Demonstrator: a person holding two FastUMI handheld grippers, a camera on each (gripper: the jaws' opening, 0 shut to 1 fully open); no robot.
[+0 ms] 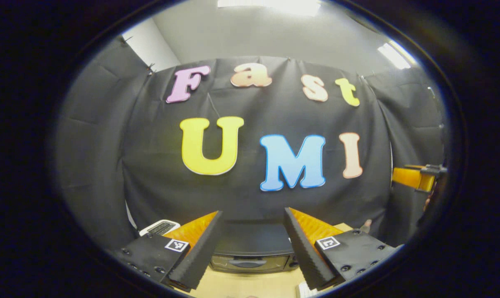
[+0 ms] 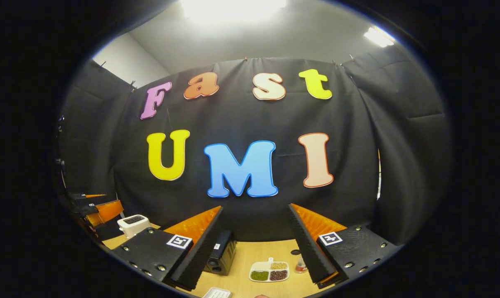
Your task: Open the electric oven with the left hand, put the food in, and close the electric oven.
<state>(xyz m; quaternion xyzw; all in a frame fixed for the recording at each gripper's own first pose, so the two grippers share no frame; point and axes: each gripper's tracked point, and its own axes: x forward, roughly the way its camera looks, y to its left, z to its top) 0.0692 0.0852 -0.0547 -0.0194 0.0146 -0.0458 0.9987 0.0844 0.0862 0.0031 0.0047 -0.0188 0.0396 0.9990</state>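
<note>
Both claws hang with fingers apart and gripping nothing: the left claw (image 1: 253, 231) points over the black electric oven (image 1: 253, 256), whose door is shut, on the wooden bench (image 1: 250, 285), while the right claw (image 2: 255, 229) looks down on a divided dish of food (image 2: 269, 271) near a white toaster (image 2: 133, 224)

My left gripper (image 1: 253, 248) has black blocks with little screws. Each block wears a small square sticker. My right gripper (image 2: 254, 248) looks the same.
</note>
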